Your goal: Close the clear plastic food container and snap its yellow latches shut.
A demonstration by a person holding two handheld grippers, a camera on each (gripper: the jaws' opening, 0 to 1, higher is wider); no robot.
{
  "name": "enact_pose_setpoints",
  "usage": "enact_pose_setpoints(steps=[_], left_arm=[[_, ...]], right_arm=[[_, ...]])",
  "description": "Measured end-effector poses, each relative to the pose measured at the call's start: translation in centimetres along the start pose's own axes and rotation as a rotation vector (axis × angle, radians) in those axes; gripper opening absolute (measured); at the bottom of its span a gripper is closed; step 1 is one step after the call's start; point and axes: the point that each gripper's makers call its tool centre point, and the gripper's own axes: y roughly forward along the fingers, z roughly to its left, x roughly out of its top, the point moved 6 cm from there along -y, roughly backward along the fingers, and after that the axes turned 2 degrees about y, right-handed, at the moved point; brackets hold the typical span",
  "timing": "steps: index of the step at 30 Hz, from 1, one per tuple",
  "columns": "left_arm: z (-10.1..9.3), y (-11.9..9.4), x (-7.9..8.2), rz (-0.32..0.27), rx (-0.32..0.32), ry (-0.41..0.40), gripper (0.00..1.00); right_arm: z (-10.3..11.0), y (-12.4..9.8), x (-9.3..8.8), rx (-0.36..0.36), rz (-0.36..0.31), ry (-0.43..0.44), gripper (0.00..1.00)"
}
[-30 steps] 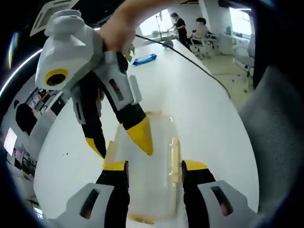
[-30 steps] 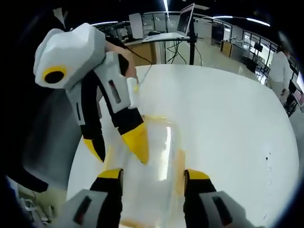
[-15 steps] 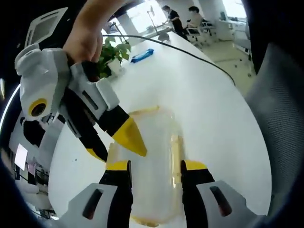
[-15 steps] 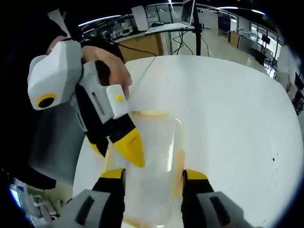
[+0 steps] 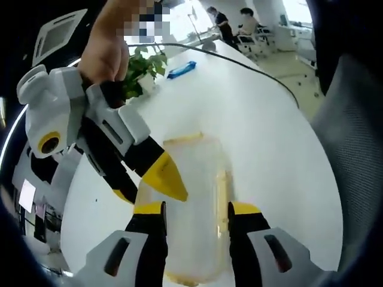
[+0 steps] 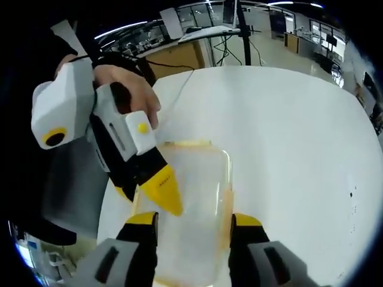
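The clear plastic container (image 5: 194, 179) lies on the white table (image 5: 263, 137) with its lid on. A yellow latch (image 5: 222, 192) runs along one long side and another (image 5: 182, 139) sits at the far end. My left gripper (image 5: 196, 209) is open, its jaws spread above the near end. My right gripper (image 5: 148, 190) reaches in from the left, open, one yellow tip on the lid and the other outside the container's edge. In the right gripper view the container (image 6: 197, 191) lies under my right gripper (image 6: 194, 220), and the left gripper (image 6: 142, 192) straddles its left edge the same way.
A black cable (image 5: 251, 75) crosses the table, with a blue object (image 5: 181, 70) and a green plant (image 5: 140, 66) farther back. A grey chair back (image 5: 353, 149) stands at the table's edge. A laptop on a stand (image 6: 233, 15) and people are in the background.
Each view has tilted a little, and the other gripper now sits lower and further left in it. The container has stayed in place, and both grippers' jaws keep the same spread.
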Motion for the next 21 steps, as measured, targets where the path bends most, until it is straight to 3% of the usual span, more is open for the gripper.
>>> enact_pose_setpoints(steps=[5, 6, 9, 13, 16, 21], left_arm=[[-0.3, -0.4, 0.6, -0.024, -0.031, -0.027, 0.39], [-0.7, -0.4, 0.7, -0.034, -0.06, -0.052, 0.42], [-0.6, -0.9, 0.9, -0.028, -0.06, -0.067, 0.52], [-0.6, -1.6, 1.1, -0.023, -0.063, -0.078, 0.49], [-0.6, -1.7, 1.3, -0.036, -0.073, -0.131, 0.52], [-0.2, -1.9, 1.6, -0.047, -0.081, -0.155, 0.52]], right_arm=[[0.4, 0.0, 0.1, -0.003, 0.007, -0.014, 0.47], [0.3, 0.0, 0.1, -0.02, 0.011, -0.018, 0.5], [0.3, -0.6, 0.2, -0.037, 0.006, -0.02, 0.56], [0.4, -1.3, 0.6, -0.052, -0.001, -0.047, 0.55], [0.7, -1.4, 0.8, -0.058, -0.001, -0.067, 0.55], [1.0, -1.7, 1.0, -0.072, -0.007, -0.081, 0.54]])
